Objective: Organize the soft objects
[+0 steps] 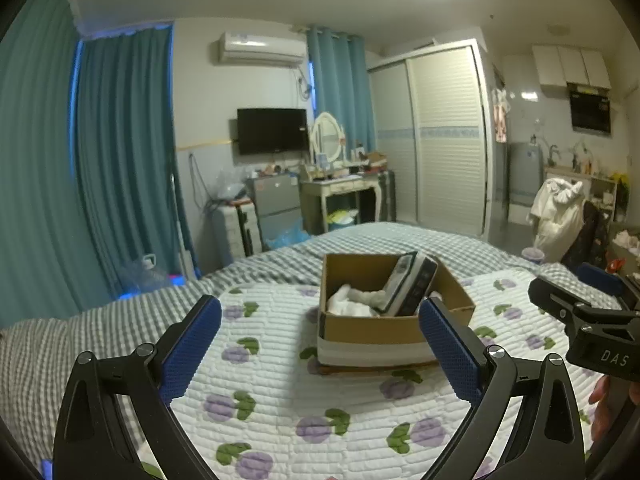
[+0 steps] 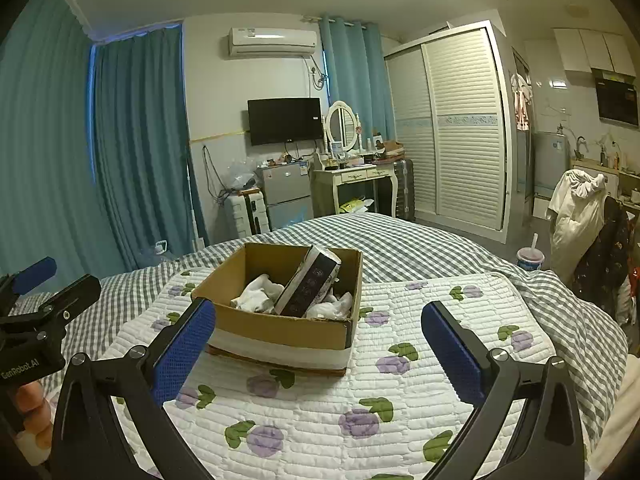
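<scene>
An open cardboard box (image 1: 380, 330) (image 2: 280, 330) sits on the floral quilt (image 1: 304, 408) (image 2: 320, 408) on the bed. Inside lie white soft items (image 1: 348, 304) (image 2: 258, 294) and a dark tissue pack (image 1: 412, 284) (image 2: 310, 288) leaning upright. My left gripper (image 1: 320, 340) is open and empty, a little in front of the box. My right gripper (image 2: 318, 344) is open and empty, also in front of the box. Each gripper shows at the edge of the other's view: the right one (image 1: 580, 316), the left one (image 2: 44, 316).
The bed has a grey checked sheet (image 1: 120, 320) (image 2: 420, 240). Beyond it stand teal curtains (image 1: 124, 160), a small fridge (image 2: 286, 192), a dressing table (image 2: 360, 178), a wardrobe (image 2: 460, 128) and a chair with clothes (image 2: 580, 216).
</scene>
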The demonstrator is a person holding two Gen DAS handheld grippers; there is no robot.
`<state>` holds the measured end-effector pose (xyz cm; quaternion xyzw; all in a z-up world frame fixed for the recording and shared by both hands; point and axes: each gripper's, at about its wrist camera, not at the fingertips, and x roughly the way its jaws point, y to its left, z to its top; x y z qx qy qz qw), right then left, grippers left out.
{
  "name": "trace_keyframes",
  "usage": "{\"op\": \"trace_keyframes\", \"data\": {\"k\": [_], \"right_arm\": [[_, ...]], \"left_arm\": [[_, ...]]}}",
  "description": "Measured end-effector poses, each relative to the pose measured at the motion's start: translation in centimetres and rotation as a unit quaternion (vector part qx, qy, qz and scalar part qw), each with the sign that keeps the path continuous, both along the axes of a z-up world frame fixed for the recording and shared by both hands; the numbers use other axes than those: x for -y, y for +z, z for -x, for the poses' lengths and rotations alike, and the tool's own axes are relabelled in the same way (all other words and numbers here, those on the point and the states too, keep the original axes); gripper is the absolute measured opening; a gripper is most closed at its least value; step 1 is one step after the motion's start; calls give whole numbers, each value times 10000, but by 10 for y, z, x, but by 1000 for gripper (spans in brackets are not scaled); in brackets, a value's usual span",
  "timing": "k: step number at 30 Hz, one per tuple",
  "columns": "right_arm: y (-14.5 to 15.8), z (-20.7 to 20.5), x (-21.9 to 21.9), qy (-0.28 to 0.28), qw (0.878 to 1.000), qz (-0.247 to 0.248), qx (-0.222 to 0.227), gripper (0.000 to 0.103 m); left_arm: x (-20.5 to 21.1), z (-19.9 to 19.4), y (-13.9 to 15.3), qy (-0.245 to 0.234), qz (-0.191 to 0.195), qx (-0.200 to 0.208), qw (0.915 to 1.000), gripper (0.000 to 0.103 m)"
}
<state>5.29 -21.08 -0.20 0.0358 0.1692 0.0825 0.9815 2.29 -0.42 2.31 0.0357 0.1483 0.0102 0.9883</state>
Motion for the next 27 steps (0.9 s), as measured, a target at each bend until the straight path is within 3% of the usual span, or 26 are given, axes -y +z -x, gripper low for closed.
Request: {"op": "trace_keyframes", "data": {"k": [27], "right_arm": [[-4, 2, -4, -20, 9999, 56, -86, 103]], "left_arm": [[-4, -1, -3, 87, -1, -88, 9999, 101]]}}
